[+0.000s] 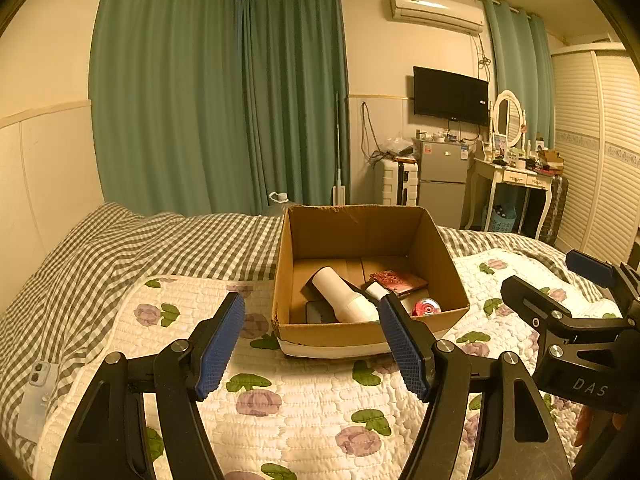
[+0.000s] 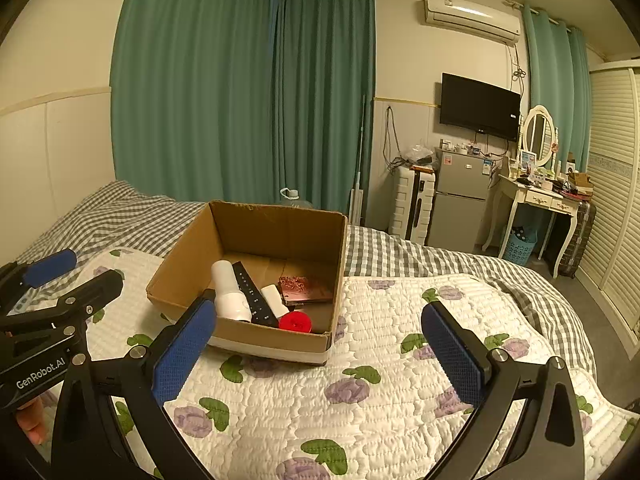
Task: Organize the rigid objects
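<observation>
An open cardboard box [image 1: 440,248] [image 2: 184,256] stands on the floral quilt. In it lie a white cylinder [image 1: 344,294] [image 2: 228,288], a black remote [image 2: 254,296], a small white piece [image 2: 274,298], a dark red patterned box [image 1: 398,282] [image 2: 306,290] and a red round thing [image 1: 426,307] [image 2: 295,322]. My left gripper [image 1: 312,346] is open and empty, just before the box's near wall. My right gripper [image 2: 320,354] is open and empty, near the box's front right corner. Each gripper shows in the other's view, the right [image 1: 560,276] and the left [image 2: 80,272].
A phone in a clear case [image 1: 38,392] lies on the checked sheet at the left. The bed's far side meets green curtains [image 1: 224,92]. A fridge [image 2: 460,200], a suitcase [image 2: 412,202] and a dressing table [image 2: 536,200] stand on the right beyond the bed.
</observation>
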Demonstrator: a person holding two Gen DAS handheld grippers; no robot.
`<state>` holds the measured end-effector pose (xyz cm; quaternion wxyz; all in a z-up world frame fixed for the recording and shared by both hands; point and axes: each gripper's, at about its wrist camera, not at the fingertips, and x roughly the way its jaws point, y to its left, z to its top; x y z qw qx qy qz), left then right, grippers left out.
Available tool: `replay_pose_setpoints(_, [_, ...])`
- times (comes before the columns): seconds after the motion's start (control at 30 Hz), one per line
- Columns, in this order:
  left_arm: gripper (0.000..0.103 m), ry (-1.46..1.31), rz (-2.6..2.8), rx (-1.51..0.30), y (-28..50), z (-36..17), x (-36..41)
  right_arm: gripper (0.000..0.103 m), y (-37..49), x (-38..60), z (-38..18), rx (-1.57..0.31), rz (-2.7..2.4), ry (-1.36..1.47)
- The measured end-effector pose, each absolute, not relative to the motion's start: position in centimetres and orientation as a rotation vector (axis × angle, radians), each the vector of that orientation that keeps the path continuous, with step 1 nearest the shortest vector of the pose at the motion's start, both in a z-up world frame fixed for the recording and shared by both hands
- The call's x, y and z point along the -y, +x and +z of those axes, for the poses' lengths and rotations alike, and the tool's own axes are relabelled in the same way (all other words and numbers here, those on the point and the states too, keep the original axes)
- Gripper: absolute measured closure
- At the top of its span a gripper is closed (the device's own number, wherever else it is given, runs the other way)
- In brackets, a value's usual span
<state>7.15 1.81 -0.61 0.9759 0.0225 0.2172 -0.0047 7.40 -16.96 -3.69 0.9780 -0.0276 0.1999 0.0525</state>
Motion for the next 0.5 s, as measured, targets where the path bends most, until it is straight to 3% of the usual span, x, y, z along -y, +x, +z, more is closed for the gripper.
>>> replay_pose_setpoints(0.5, [0.031,0.045,-0.006,-0.441,7.19,-0.9,-1.96,0.0,7.43,17.06,-4.04,-0.411,0.105,-0.061])
